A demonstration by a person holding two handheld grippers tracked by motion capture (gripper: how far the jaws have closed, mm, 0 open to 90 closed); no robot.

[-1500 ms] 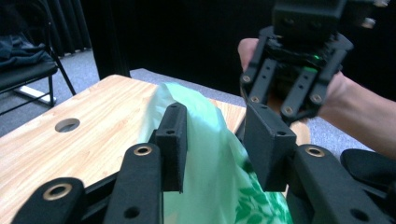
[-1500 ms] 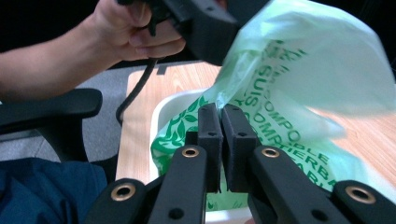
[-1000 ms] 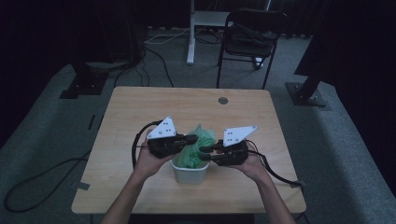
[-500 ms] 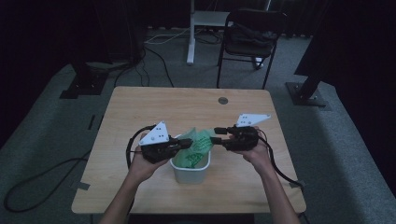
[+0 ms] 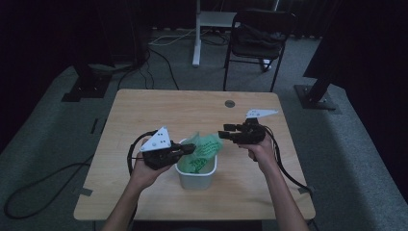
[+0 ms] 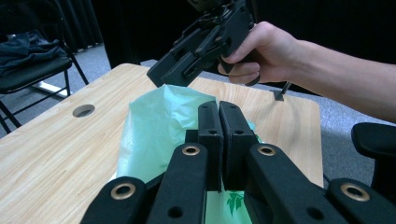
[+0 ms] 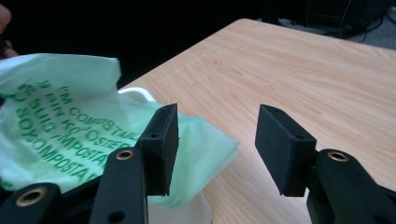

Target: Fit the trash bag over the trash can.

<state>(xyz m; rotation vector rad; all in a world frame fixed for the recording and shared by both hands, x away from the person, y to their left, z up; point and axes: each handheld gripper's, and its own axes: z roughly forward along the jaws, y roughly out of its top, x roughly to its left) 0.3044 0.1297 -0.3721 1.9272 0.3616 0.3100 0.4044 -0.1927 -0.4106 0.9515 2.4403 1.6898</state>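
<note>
Two grippers flank the white bin (image 5: pixel 196 172) from above—left gripper (image 6: pixel 219 135), jaws pressed together at the green compostable bag (image 6: pixel 154 126)—while right gripper (image 7: pixel 215 144), jaws wide, should pinch the bag's free edge squarely.

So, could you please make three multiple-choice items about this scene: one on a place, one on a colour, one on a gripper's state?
1. Where does the white bin stand?
A. on the table
B. on the chair
C. on the floor

2. What colour is the bag?
A. red
B. green
C. black

3. How is the right gripper?
A. shut on the bag
B. shut on the bin
C. open

Answers: 1 A, the bin rests on the wooden table. 2 B, thin light green film with darker print. 3 C, a wide gap parts its jaws.
</note>
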